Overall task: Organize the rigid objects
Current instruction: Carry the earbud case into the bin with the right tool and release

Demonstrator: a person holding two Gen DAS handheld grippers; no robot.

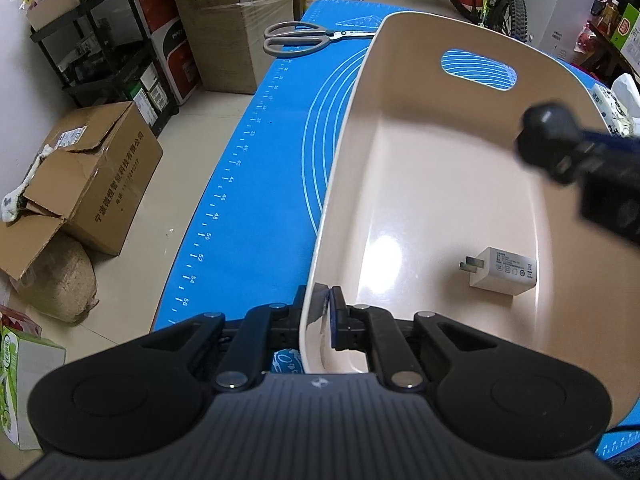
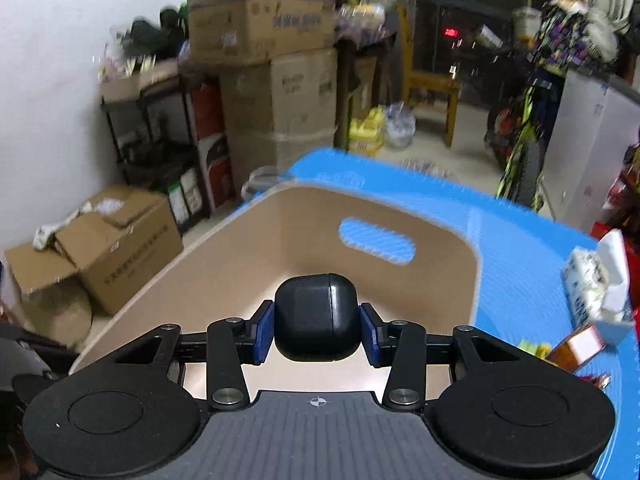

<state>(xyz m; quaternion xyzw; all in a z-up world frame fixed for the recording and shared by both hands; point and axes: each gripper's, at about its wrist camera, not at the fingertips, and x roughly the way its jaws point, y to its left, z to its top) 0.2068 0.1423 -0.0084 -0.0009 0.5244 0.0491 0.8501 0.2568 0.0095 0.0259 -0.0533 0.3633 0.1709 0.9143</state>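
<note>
Earbud case (image 2: 316,316): black, matte, a rounded pillow shape with soft corners and a fine vertical lid seam near its right side. My right gripper (image 2: 316,330) pinches it across its width, a blue pad (image 2: 263,332) flat against each flank, and holds it above the open beige bin (image 2: 224,264), short of the far wall. From the left wrist view the same case (image 1: 546,122) is a blurred dark knob over the bin's right side.

Bin: smooth glossy plastic, beige inside with a pale rim, rounded corners, an oval handle slot cut in the far wall. It sits on a blue silicone mat (image 1: 256,184) printed with white ruler marks and concentric arcs.

My left gripper (image 1: 320,312) is pressed together on the bin's near-left rim, one finger outside the wall and one inside.

White charger plug (image 1: 502,271): boxy, two metal prongs pointing left, lying flat on the bin floor near the right wall.

Scissors (image 1: 308,38): grey looped handles, bright steel blades, lying on the mat beyond the bin's far-left corner.
</note>
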